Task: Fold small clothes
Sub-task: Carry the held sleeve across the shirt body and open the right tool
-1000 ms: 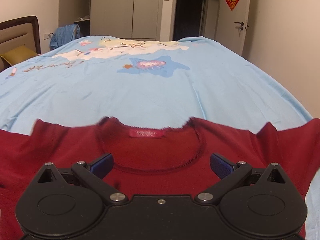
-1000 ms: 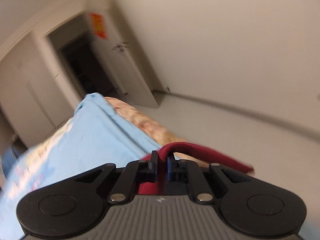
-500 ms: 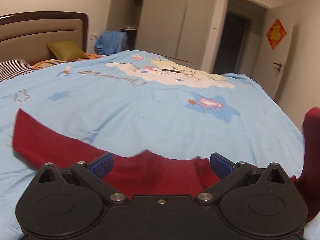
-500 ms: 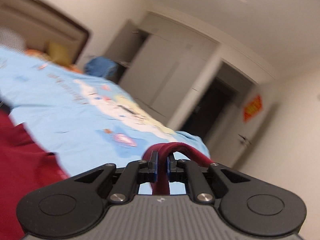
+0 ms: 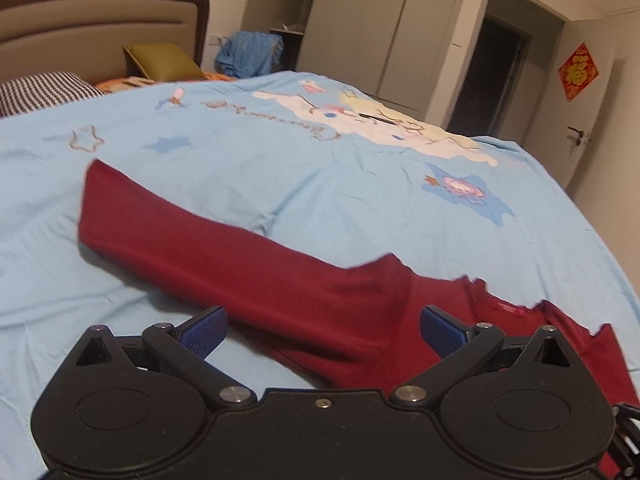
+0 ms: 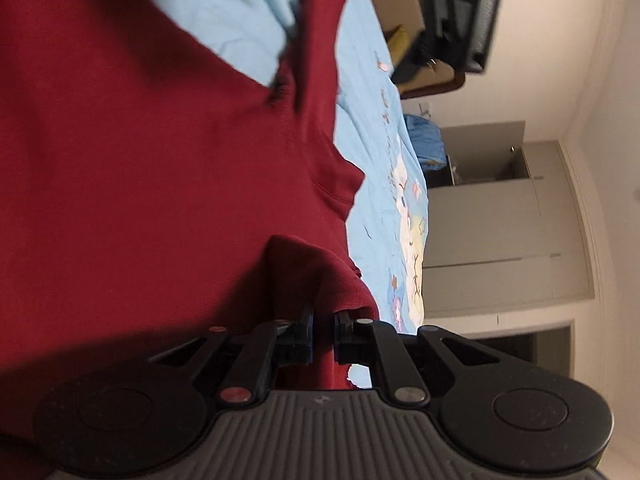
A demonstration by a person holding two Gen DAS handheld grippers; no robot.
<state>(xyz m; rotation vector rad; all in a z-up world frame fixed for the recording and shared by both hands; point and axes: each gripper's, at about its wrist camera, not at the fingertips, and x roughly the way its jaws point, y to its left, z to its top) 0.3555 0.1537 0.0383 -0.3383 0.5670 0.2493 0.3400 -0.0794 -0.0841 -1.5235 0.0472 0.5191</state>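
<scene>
A dark red sweater [image 5: 304,276] lies spread on a bed covered by a light blue sheet [image 5: 280,168] printed with stars and cartoon figures. One long sleeve [image 5: 168,228] stretches out flat toward the left of the left wrist view. The left gripper [image 5: 322,328] hovers low over the sweater's shoulder, its blue-padded fingers [image 5: 204,330] spread wide apart and holding nothing. The right gripper [image 6: 323,330], its camera rolled onto its side, has its fingers pinched together on a raised fold of the red fabric, which humps up just ahead of the tips. Behind the bed stand a padded headboard [image 5: 100,28], an olive cushion [image 5: 160,62], a striped pillow [image 5: 40,90], grey wardrobes [image 5: 360,20] and a dark doorway [image 5: 492,80].
</scene>
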